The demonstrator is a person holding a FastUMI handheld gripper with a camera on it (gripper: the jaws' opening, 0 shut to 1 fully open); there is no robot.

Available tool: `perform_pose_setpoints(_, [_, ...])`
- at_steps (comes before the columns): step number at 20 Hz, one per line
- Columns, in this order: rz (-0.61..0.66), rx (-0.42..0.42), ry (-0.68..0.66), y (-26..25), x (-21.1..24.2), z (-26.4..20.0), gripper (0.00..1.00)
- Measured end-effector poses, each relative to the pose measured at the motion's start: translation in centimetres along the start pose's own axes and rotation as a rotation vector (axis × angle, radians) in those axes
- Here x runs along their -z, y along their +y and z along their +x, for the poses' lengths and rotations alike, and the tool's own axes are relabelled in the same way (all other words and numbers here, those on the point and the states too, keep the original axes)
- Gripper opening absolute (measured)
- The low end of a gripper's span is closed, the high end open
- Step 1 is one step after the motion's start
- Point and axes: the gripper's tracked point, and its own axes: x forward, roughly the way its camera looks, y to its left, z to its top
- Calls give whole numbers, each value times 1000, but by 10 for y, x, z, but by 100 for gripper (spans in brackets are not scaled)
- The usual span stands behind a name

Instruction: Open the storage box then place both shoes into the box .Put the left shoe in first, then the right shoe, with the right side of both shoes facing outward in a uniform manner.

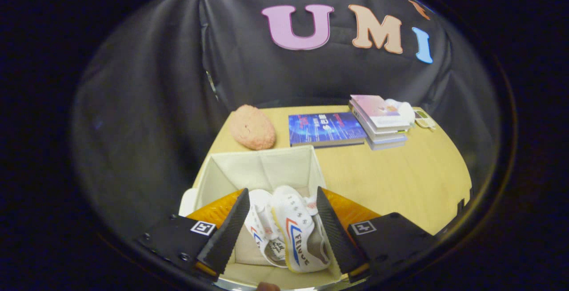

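Gripper view: the storage box (262, 166) stands open on the counter (400, 180), directly under and just ahead of the jaws, and both shoes already lie inside it. The right shoe (297, 233) sits between the two fingers, its striped side turned up toward the camera; the left shoe (262, 229) lies beside it, closer to the left finger.

The risk I see from here is in the pull-out. The right shoe appears very close to the right finger, maybe brushing it, so if the gripper (282, 229) lifts crookedly a lace or the tongue could catch and drag the shoe round, spoiling the matching side-out arrangement. The box walls look like soft fabric, too; a bump from either finger could bend the near wall inward or shove the box along the counter.

The jaws stand spread wide, wider than the shoe between them, so nothing is gripped; whether the right finger actually touches the shoe I cannot tell.

Well beyond the jaws sit a pink fuzzy lump (252, 127), a blue book (324, 129) and a stack of books (381, 121).
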Motion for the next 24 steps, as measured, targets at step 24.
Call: perform_pose_setpoints(24, [-120, -33, -540, -228, -196, -86, 97])
